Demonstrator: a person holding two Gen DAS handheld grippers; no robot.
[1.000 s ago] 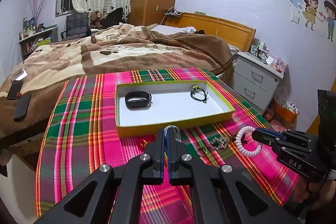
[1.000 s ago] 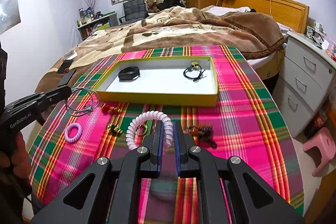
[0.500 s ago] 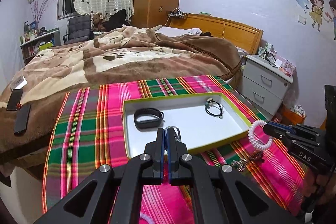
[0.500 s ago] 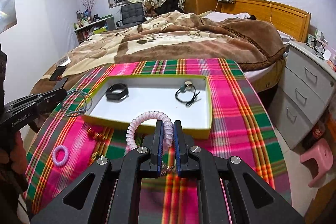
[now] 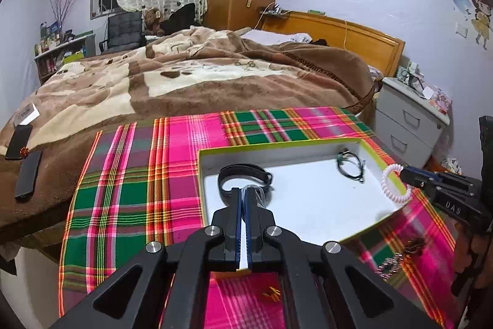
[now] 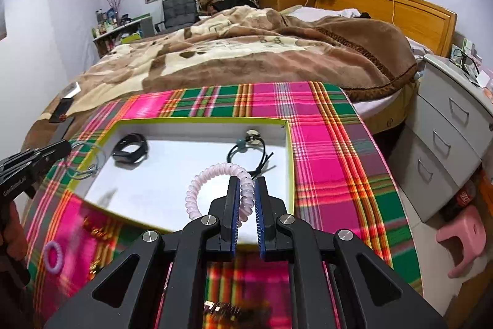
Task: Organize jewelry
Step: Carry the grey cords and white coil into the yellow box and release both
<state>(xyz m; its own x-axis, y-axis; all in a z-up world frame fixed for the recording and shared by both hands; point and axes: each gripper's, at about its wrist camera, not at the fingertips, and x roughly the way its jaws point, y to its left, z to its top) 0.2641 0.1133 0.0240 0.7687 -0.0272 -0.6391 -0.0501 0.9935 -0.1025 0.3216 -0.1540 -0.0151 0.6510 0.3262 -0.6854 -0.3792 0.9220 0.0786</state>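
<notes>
Both tools loaded over tray (image 6: 289, 156).
Left tool (image 5: 245, 190) clenched on clear ring (image 6: 87, 159); right tool (image 6: 246, 187) grasping pink coil (image 6: 209, 174), black band (image 6: 131, 148) at 10 o'clock.

tablecloth (image 6: 323, 125): woven cloth, plaid in pink, green and orange, matt
tray (image 6: 289, 162): what looks like card, yellow-green rim, plain white matt floor
coil bracelet (image 6: 197, 190): pale pink plastic spiral, smooth, slightly glossy and translucent
clear ring (image 6: 87, 158): thin see-through plastic or wire, which of the two cannot be told
black band (image 5: 243, 174): dark, smooth, faint sheen, looks like rubber or plastic
cord bracelet (image 6: 246, 151): thin black cord, matt, with small beads
right gripper (image 6: 246, 190): matt black plastic, blue ridged pads, shiny metal bolts
left gripper (image 5: 245, 196): matt black plastic, blue pads, metal bolts
blanket (image 5: 197, 73): thick brown and cream fleece, fuzzy
headboard (image 5: 348, 33): varnished wood, glossy
</notes>
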